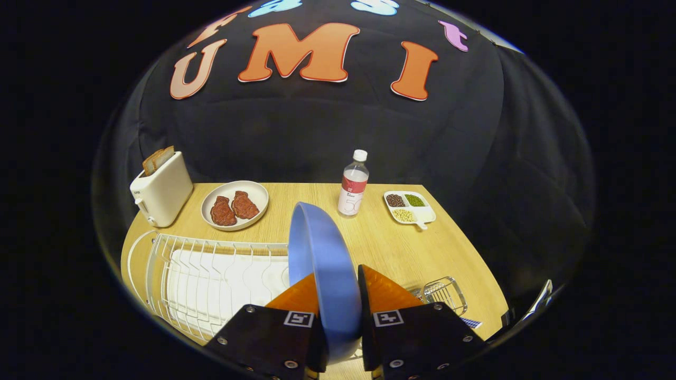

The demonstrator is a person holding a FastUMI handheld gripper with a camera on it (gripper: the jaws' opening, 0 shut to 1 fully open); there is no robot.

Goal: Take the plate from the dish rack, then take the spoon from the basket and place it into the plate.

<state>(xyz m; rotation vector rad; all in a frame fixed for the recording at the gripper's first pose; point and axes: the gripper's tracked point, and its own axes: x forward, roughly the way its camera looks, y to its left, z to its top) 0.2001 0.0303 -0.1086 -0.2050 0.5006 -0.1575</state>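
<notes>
Here your gripper (pixel 338 295) was clamped on blue plate (pixel 322 264), both fingers pressing its faces, plate held on edge between them, rim running toward 12 o'clock. White dish rack (pixel 211 274) lay at 9 o'clock of your fingers, just beside plate. Wire basket (pixel 446 293) sat at 3 o'clock of fingers, on wooden table (pixel 380 243); spoon could not be made out. Beyond plate: bottle (pixel 354 184) at 1 o'clock, divided tray of beans (pixel 409 207) at 2 o'clock, dish of meat (pixel 235 206) at 11 o'clock, toaster (pixel 161 191) at 10 o'clock.
</notes>
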